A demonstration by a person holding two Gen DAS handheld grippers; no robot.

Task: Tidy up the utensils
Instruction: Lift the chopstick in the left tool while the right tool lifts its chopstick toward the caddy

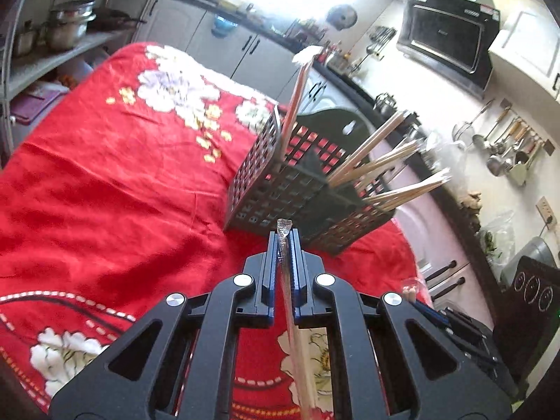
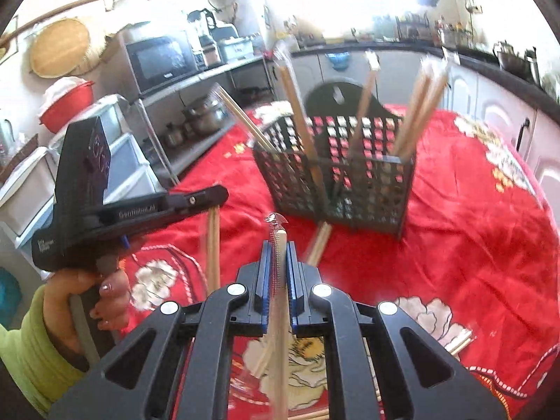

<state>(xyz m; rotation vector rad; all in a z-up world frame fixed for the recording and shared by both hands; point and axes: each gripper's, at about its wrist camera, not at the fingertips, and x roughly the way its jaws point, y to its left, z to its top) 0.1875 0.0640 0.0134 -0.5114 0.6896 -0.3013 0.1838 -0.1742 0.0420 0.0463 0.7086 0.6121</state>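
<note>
A black lattice basket (image 1: 280, 182) (image 2: 350, 175) stands on the red flowered cloth with several wrapped chopstick pairs (image 1: 378, 154) (image 2: 420, 112) leaning out of its compartments. My left gripper (image 1: 284, 241) is shut on a plastic-wrapped chopstick pair (image 1: 295, 343), held short of the basket's near corner; the wrap's tip pokes out past the pads. In the right wrist view the left gripper (image 2: 218, 194) is at the left with that pair hanging below it. My right gripper (image 2: 278, 248) is shut on another wrapped pair (image 2: 279, 318), in front of the basket.
Loose chopsticks (image 2: 458, 341) lie on the cloth (image 2: 472, 245) at the near right, and one pair (image 2: 320, 241) rests against the basket's foot. A shelf with metal pots (image 1: 70, 28) stands beyond the table's left edge. Kitchen counters (image 1: 385, 105) run behind the basket.
</note>
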